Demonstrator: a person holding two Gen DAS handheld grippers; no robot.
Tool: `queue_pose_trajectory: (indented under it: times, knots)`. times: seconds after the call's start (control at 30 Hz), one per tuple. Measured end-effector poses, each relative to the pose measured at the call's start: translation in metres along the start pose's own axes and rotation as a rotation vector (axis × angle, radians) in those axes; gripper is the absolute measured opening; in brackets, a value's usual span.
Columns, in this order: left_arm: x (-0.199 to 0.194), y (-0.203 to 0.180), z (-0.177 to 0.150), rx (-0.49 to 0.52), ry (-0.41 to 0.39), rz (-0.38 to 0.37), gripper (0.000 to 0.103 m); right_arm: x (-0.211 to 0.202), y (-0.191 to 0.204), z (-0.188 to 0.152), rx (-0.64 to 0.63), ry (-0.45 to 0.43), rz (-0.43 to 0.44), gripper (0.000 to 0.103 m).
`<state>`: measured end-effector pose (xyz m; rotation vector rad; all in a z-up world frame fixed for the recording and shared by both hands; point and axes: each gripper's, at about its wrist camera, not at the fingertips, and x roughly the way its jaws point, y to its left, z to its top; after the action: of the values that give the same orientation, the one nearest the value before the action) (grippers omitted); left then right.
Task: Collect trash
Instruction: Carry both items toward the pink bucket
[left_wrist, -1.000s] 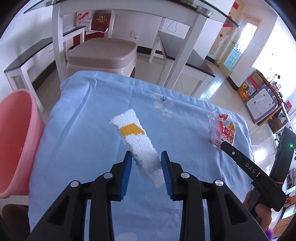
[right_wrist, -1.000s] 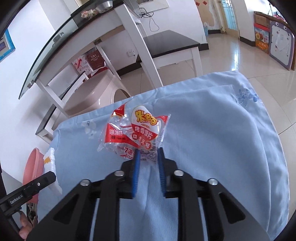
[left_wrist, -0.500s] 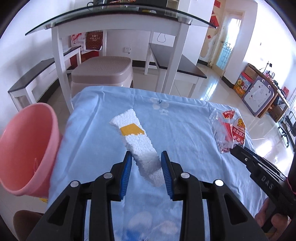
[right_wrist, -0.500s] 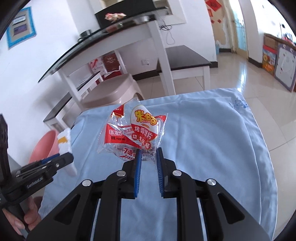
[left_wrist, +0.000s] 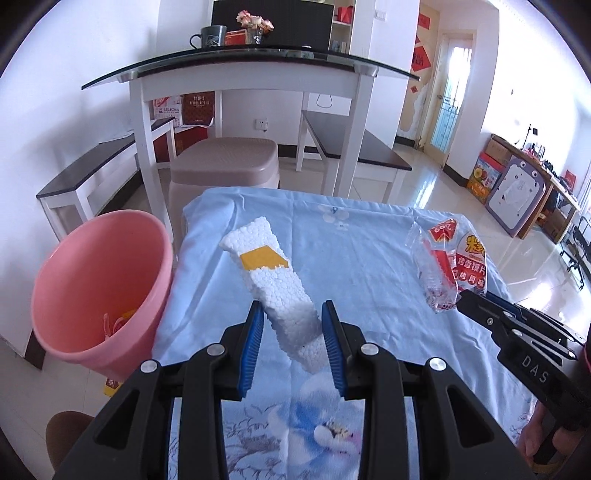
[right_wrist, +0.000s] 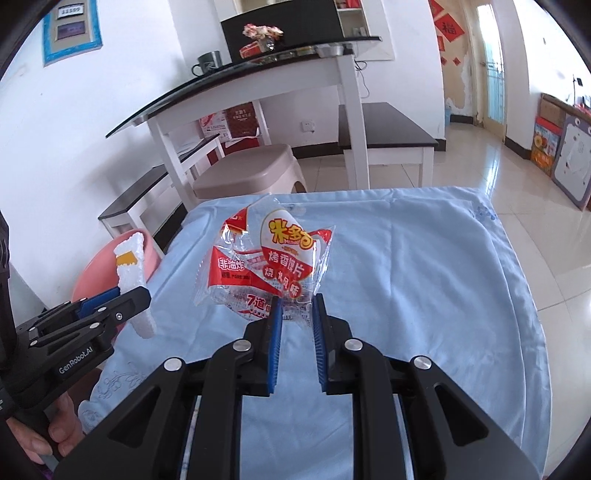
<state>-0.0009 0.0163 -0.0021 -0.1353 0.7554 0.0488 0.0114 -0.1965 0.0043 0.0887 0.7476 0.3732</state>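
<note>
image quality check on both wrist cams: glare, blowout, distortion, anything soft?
Left wrist view: strong barrel distortion with black corners; the doorway and floor at right are blown out; the foam piece in the left gripper is sharp. Right wrist view: same fisheye bend; glare on the floor tiles; the print on the snack wrapper held by the right gripper is legible.

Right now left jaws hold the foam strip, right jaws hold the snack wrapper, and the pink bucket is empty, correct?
Not quite: the pink bucket isn't empty. The left wrist view shows orange scraps at its bottom. Foam strip and snack wrapper are held as you said.
</note>
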Motion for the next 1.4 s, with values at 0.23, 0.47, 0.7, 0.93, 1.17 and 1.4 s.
queue_pose_trajectory:
  times: [0.23, 0.47, 0.7, 0.93, 1.17, 1.4]
  knots:
    - [-0.019, 0.009, -0.008, -0.036, -0.032, -0.016, 0.032, -0.017, 0.021, -0.003, -0.044, -0.031, -0.002, 0.017]
    - [-0.033, 0.017, -0.014, -0.059, -0.061, 0.0, 0.032, -0.024, 0.04, -0.005, -0.087, -0.048, 0.013, 0.017]
    - [-0.045, 0.031, -0.014, -0.097, -0.092, 0.014, 0.032, -0.028, 0.061, -0.007, -0.139, -0.057, 0.024, 0.017]
    - [-0.053, 0.04, -0.017, -0.111, -0.111, 0.022, 0.032, -0.031, 0.078, -0.009, -0.167, -0.065, 0.028, 0.017]
    - [-0.057, 0.052, -0.021, -0.14, -0.119, 0.032, 0.032, -0.025, 0.089, -0.009, -0.194, -0.06, 0.035, 0.017]
    - [-0.053, 0.07, -0.02, -0.169, -0.12, 0.053, 0.032, -0.015, 0.106, -0.008, -0.226, -0.051, 0.055, 0.017]
